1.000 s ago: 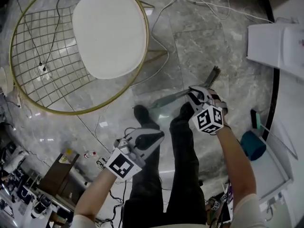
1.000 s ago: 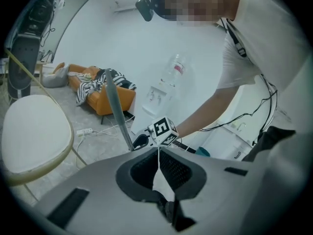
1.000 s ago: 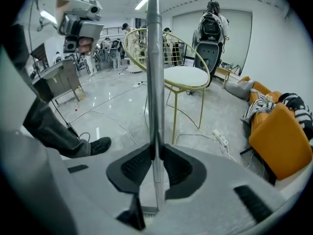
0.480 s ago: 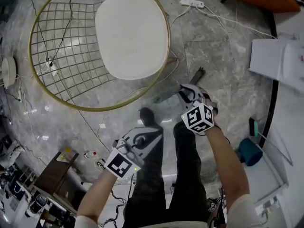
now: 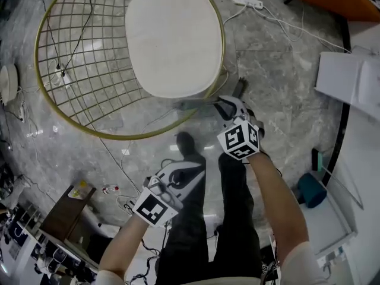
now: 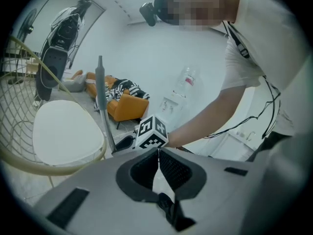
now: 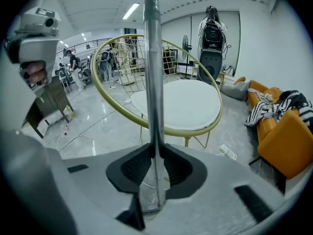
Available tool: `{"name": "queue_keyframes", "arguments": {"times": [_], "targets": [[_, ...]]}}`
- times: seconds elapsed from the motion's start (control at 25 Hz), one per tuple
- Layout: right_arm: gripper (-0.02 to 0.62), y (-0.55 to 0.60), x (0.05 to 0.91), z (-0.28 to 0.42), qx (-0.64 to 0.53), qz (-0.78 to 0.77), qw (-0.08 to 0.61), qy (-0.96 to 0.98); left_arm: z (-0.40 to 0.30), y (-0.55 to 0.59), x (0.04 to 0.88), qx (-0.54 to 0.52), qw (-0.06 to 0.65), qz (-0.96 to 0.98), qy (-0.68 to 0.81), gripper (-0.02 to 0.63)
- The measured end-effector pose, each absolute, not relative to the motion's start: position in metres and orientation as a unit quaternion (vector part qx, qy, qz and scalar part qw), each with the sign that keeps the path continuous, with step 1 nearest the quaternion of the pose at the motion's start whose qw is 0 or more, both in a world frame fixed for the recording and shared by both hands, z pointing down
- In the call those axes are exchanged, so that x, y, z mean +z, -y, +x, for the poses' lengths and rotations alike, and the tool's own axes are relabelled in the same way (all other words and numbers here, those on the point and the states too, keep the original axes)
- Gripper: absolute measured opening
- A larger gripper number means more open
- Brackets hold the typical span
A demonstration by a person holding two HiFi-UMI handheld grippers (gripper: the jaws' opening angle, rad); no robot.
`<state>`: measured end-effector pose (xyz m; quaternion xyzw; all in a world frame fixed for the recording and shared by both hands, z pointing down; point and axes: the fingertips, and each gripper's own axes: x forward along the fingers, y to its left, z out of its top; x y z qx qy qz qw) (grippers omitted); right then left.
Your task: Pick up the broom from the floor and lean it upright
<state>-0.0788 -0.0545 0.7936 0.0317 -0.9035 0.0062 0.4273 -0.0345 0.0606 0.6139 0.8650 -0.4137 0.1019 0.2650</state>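
Above the marble floor (image 5: 279, 88), just beside the gold rim of the round wire chair (image 5: 77, 70), the broom (image 7: 152, 72) is held close to upright by the right gripper (image 7: 155, 153). Its jaws are clamped on the grey handle, and the shaft runs well past them above and below. Whether the brush end rests on the floor cannot be told. The left gripper (image 6: 157, 153) is kept lower and apart from the broom, its pads pressed together with nothing between them. The handle is judged to be a stiff, smooth, metal-looking tube. It is likely light, but it is long enough to swing as a lever and slick enough to turn or slide within a two-pad grip. A hold partway along the shaft, as taken now, is judged sound for carrying. For the leaning step, a second hold nearer the top by the free gripper would steady it, and a smooth floor may let the foot of the broom skate out. By count, one broom, two grippers, one wire chair with one white seat pad (image 5: 172, 34), one power strip (image 5: 247, 2) and one orange armchair (image 7: 288, 136) are seen.
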Motion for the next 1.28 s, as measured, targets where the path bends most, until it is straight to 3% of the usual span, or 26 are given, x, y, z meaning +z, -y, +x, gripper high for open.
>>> {"name": "queue_keyframes", "arguments": {"times": [0.24,0.36,0.6,1.0,1.28], "targets": [[0.093,0.052,0.795,-0.089,-0.010,0.024,0.428,0.904,-0.039,-0.068,0.616,0.101,0.268,0.862,0.418,0.011],[0.154,0.048,0.796,-0.092,-0.011,0.010,0.430,0.903,-0.041,-0.069,0.617,0.103,0.267,0.862,0.419,0.011],[0.173,0.041,0.788,-0.094,-0.025,-0.001,0.428,0.903,-0.043,-0.074,0.611,0.101,0.263,0.860,0.425,0.011],[0.163,0.049,0.715,-0.082,-0.011,0.012,0.416,0.909,-0.066,-0.066,0.569,0.089,0.265,0.840,0.465,0.011],[0.113,0.042,0.595,-0.065,0.021,0.046,0.391,0.919,-0.086,-0.075,0.493,0.083,0.267,0.825,0.490,0.011]]}}
